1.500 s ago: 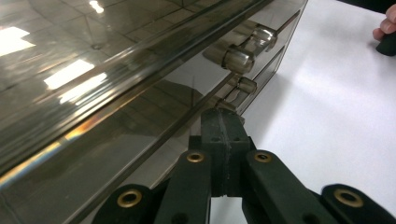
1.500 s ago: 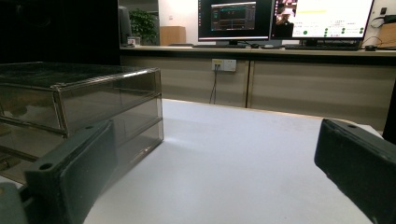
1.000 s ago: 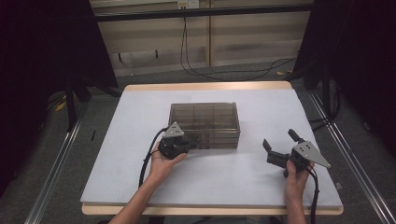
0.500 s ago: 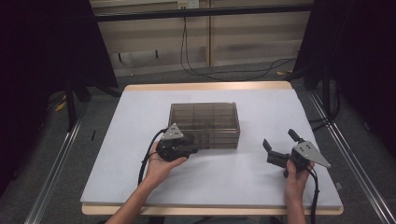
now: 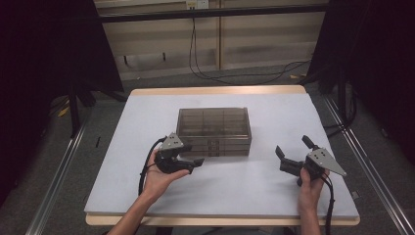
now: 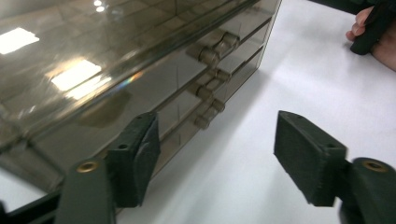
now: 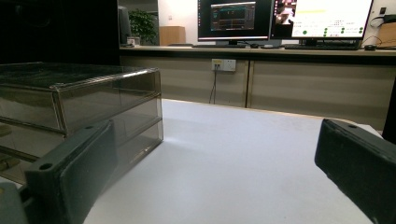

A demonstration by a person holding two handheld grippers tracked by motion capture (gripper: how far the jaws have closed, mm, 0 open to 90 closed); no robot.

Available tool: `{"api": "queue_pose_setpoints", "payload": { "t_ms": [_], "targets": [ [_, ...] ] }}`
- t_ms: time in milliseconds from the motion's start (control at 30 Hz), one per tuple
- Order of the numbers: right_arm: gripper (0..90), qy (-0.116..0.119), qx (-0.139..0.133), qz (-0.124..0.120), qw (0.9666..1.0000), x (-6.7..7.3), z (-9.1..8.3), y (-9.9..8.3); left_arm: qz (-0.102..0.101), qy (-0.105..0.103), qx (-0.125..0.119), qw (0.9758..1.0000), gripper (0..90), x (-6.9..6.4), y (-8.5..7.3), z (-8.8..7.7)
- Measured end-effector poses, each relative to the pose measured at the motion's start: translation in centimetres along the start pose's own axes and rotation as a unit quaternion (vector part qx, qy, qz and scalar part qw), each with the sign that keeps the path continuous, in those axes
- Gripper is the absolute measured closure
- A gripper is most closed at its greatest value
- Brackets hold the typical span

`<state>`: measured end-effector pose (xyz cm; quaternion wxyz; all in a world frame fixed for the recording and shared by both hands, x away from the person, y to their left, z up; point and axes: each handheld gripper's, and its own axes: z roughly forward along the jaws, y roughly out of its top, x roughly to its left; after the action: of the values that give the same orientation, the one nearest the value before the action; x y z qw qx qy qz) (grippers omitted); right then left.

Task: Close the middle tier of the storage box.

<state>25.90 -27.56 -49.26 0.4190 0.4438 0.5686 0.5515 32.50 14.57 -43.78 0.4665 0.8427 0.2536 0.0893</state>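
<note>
A smoky see-through drawer box [image 5: 214, 128] with three stacked drawers stands mid-table on the white top [image 5: 254, 186]. My left gripper [image 5: 195, 155] hovers just off the box's front left corner. Its jaws have just been opening and nothing is between them. In the left gripper view the left gripper [image 6: 217, 128] stands open beside the drawer fronts [image 6: 140, 88], with the small drawer handles [image 6: 206, 91] beyond its fingertips. To the right of the box my right gripper [image 5: 292, 148] rests open, well apart from it. The right gripper [image 7: 217, 135] faces bare table, with the box [image 7: 79, 102] at the left.
Metal rails [image 5: 58, 171] run along both sides of the table, and cables [image 5: 230, 73] lie on the floor behind it. Monitors [image 7: 280, 18] stand on a desk beyond the far edge. The person's right hand [image 6: 373, 42] shows far off in the left gripper view.
The left gripper has drawn back a little from the box's front and lifted slightly, and its jaws have spread apart. The right gripper has stayed put.
</note>
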Motion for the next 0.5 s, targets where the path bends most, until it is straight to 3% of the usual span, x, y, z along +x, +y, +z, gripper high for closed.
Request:
{"api": "queue_pose_setpoints", "payload": {
  "t_ms": [233,500],
  "targets": [
    [0.0,0.000,0.000,0.000,1.0000,0.0,0.0,0.0,-0.014,0.017,-0.005,0.9997,15.6,0.2,-0.6,-1.5],
    [0.0,-0.001,0.000,-0.001,1.0000,0.0,0.0,0.0,-0.033,0.016,-0.012,0.9993,8.5,0.3,-1.3,-2.9]
  ]
}}
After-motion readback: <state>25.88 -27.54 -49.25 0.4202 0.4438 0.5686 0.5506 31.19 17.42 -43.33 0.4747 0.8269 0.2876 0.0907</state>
